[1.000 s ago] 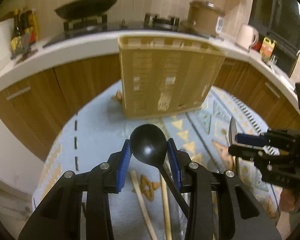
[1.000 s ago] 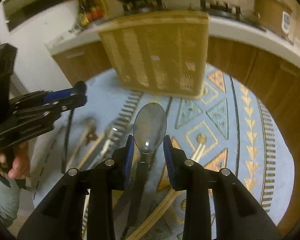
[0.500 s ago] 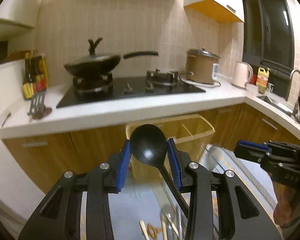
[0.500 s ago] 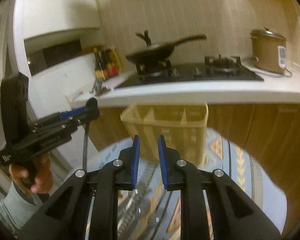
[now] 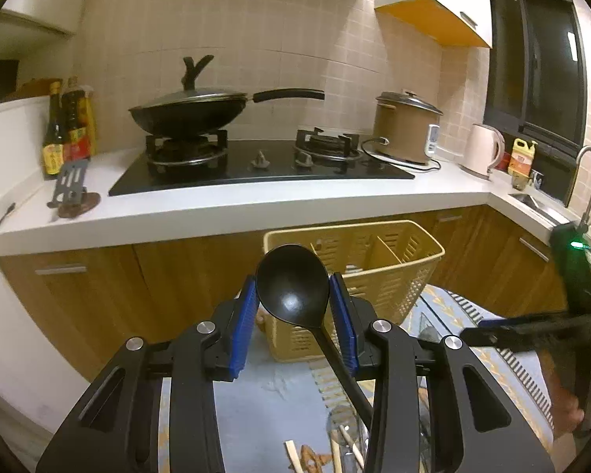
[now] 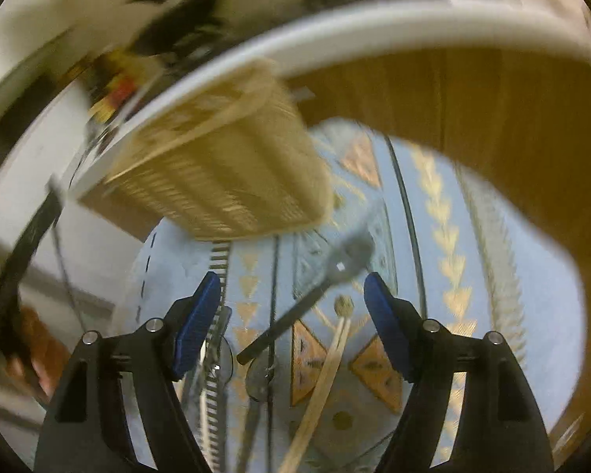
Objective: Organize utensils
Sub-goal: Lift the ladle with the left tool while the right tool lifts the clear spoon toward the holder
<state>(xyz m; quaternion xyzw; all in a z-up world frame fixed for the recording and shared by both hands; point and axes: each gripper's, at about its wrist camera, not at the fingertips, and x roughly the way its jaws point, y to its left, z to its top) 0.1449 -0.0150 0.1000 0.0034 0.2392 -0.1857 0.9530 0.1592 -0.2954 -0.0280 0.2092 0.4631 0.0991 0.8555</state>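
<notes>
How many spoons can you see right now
2. A black spoon is clamped between the left gripper pads, in front of the basket. A grey spoon, blurred, lies on the blue mat below the opening right gripper. Others may be hidden.

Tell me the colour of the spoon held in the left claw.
Black, bowl and handle alike. The spoon shows best in the left wrist view, between the blue pads.

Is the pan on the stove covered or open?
Covered. A lid with a black forked knob sits on the black pan, closing its rim, on the left burner.
</notes>
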